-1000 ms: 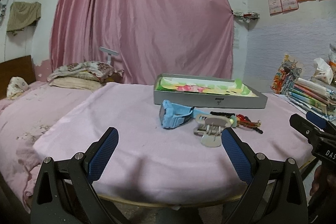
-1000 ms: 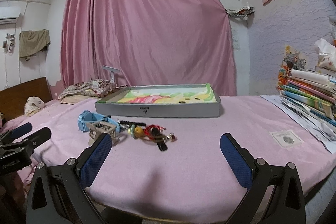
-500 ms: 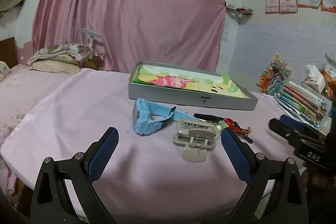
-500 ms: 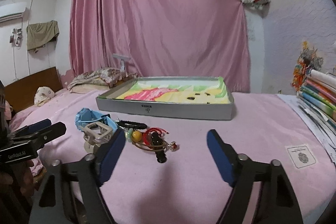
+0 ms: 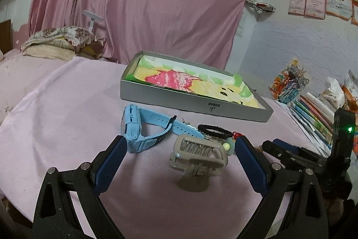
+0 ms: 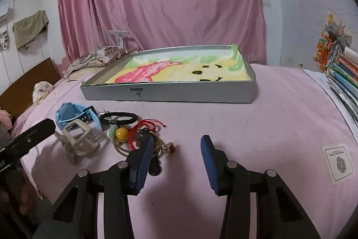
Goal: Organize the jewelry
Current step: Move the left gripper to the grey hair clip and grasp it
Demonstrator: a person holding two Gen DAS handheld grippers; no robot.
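A beige claw hair clip (image 5: 198, 156) stands on the pink cloth between the fingers of my open left gripper (image 5: 179, 150). A light blue watch (image 5: 143, 129) lies by its left fingertip. Behind are a black hair tie (image 5: 213, 128) and beads. In the right wrist view, my right gripper (image 6: 176, 147) is open, partly narrowed, empty. Its left finger sits beside a tangle of red cord bracelet (image 6: 145, 127), a yellow bead (image 6: 122, 133) and a charm (image 6: 170, 149). The clip (image 6: 78, 142), watch (image 6: 73, 114) and hair tie (image 6: 118, 118) lie left of it.
A shallow grey tray (image 5: 190, 102) with a colourful cartoon lining stands behind the jewelry, also in the right wrist view (image 6: 170, 91). Stacked books (image 6: 344, 75) line the right edge. A paper card (image 6: 337, 160) lies at the right. Pillows (image 5: 58, 41) and a pink curtain are behind.
Both grippers have moved forward and down toward the jewelry. The left now brackets the hair clip. The right gripper's fingers have narrowed and reached the bracelet pile.
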